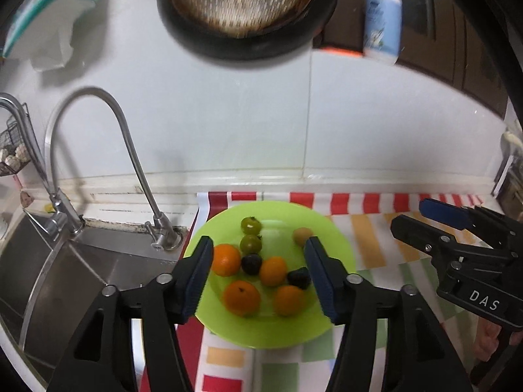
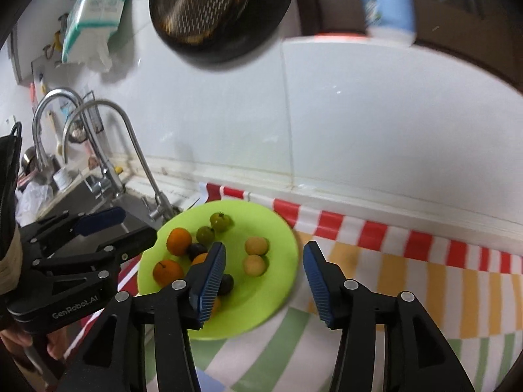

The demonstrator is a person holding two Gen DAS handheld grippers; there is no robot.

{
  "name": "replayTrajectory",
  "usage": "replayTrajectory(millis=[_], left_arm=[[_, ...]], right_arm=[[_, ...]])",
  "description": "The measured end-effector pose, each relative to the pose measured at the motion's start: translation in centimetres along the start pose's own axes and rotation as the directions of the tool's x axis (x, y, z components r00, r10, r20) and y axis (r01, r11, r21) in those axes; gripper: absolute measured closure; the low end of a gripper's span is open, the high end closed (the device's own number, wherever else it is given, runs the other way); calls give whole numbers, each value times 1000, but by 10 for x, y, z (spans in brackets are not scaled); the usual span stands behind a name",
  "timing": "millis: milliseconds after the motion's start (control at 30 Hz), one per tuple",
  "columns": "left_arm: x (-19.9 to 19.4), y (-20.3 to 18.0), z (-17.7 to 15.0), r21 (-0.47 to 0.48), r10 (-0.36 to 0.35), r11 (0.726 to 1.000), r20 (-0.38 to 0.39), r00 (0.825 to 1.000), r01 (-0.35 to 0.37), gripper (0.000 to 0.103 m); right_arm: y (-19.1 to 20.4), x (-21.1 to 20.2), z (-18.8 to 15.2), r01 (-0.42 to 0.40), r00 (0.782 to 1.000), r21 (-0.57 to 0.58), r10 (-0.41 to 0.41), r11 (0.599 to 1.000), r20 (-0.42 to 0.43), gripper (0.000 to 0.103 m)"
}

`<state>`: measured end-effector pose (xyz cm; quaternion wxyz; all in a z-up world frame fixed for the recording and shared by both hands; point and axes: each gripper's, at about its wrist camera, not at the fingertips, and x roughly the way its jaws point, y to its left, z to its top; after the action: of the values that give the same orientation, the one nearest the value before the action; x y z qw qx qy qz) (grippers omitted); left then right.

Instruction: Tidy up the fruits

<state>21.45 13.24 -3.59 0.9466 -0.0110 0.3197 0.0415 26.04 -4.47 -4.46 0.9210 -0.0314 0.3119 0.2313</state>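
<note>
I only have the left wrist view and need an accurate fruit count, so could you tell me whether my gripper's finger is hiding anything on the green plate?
Observer: Yes. Besides the pale yellow fruit you can see, a second pale yellow fruit lies just in front of it on the green plate.
Operator: Thank you. Is the right gripper carrying anything?
Observer: No. The right gripper is open, and only the plate's edge and the striped cloth show through the gap.
Operator: Is any fruit lying on the cloth to the right of the plate?
Observer: None shows there; the stretch in view is bare.
</note>
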Motion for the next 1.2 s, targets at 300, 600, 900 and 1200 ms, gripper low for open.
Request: replayTrajectory(millis=[300,600,900,1200], left_arm=[[-63,-25,-14,-25,24,999,87,996,-22,24],[-109,-53,-32,19,4,1000,130,991,-6,13],[-145,-71,-46,69,-9,998,168,986,-3,6],[-174,-77,-58,93,-25,996,186,982,8,4]], right_arm=[[-8,-78,-19,139,986,45,-142,989,83,34],[-17,-142,-46,239,961,99,-250,966,120,25],[-18,-187,-72,284,945,132,-300,950,127,25],[-8,-222,-88,312,933,142,-331,940,143,25]])
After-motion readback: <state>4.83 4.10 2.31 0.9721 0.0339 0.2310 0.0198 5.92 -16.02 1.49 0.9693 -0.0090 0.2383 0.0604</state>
